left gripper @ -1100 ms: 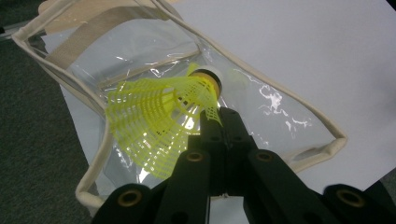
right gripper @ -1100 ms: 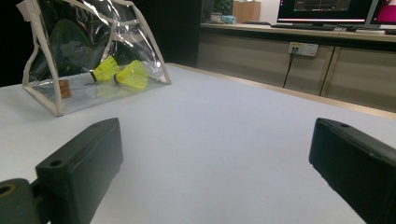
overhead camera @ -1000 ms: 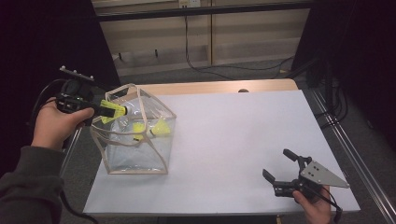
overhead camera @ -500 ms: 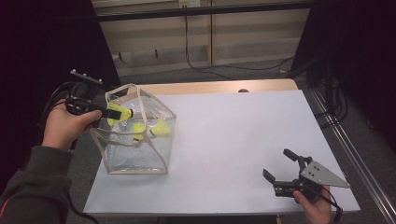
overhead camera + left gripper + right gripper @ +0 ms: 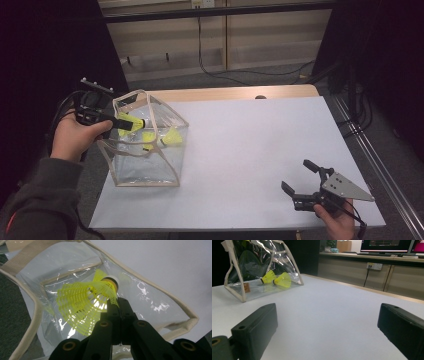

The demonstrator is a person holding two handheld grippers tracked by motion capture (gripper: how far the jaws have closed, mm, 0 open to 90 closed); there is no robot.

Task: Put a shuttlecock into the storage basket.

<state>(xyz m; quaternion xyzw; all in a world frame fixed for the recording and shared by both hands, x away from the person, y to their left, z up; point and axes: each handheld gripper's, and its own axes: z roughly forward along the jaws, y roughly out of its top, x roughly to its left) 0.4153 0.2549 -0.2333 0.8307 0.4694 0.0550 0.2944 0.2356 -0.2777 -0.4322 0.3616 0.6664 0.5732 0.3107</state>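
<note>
Left gripper view looks along the left tongs point(image 5: 117, 302), whose black jaws are clenched together on the skirt of a yellow shuttlecock point(image 5: 87, 305); the pinch point itself is tucked behind the mesh, so how much of the skirt is caught is hard to make out. Its white cork tip points away from the camera, over the mouth of a clear plastic bag point(image 5: 150, 297) with beige trim, whose creased film throws glare that muddles what lies beneath. From the high view, the left tongs point(image 5: 137, 123) hold this shuttlecock point(image 5: 127, 121) at the bag's point(image 5: 145, 170) open top, near the left edge of the white counter point(image 5: 250, 150). Two more shuttlecocks point(image 5: 172, 137) lie inside on the bag's floor (one is half masked by the trim and the reflections). The left hand point(image 5: 75, 140) covers most of the gripper's body. Well apart, at the counter's near right corner, the right tongs point(image 5: 296, 176) stand released with nothing between the jaws; the right hand point(image 5: 337, 222) is cut off by the frame's bottom edge.
</note>
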